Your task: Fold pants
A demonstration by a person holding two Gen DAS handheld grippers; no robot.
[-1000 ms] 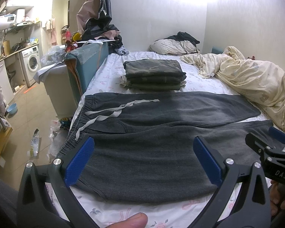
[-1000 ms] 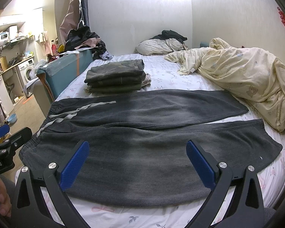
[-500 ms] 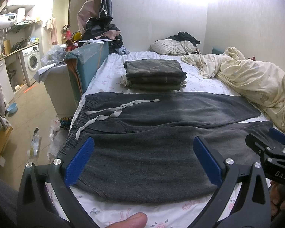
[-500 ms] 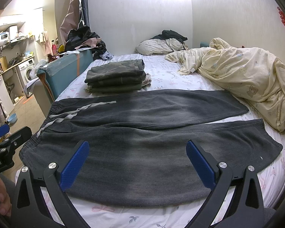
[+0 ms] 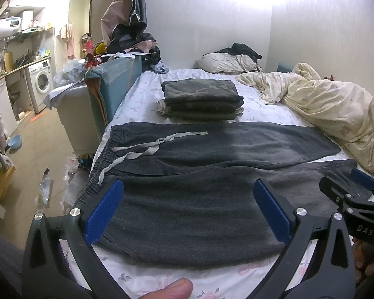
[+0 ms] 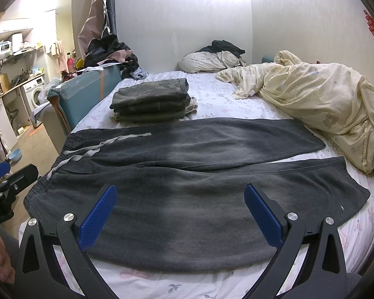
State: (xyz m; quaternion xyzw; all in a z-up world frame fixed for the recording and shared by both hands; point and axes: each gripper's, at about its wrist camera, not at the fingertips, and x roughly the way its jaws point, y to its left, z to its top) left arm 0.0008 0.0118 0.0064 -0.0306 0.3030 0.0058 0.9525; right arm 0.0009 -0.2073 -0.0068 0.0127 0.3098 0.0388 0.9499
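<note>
Dark grey sweatpants [image 5: 199, 174] [image 6: 199, 174] lie flat across the bed, waistband with grey drawstring [image 5: 142, 149] at the left, both legs spread to the right. My left gripper [image 5: 188, 211] is open and empty, hovering above the near leg by the waist end. My right gripper [image 6: 180, 214] is open and empty, above the near leg's middle. Each gripper shows at the edge of the other's view, the right one [image 5: 354, 199] and the left one [image 6: 2, 184].
A stack of folded olive clothes [image 5: 202, 99] sits behind the pants. A crumpled cream duvet [image 5: 331, 109] fills the bed's right side. A pillow [image 5: 224, 62] lies at the head. A teal box [image 5: 112, 84] and cluttered floor are left of the bed.
</note>
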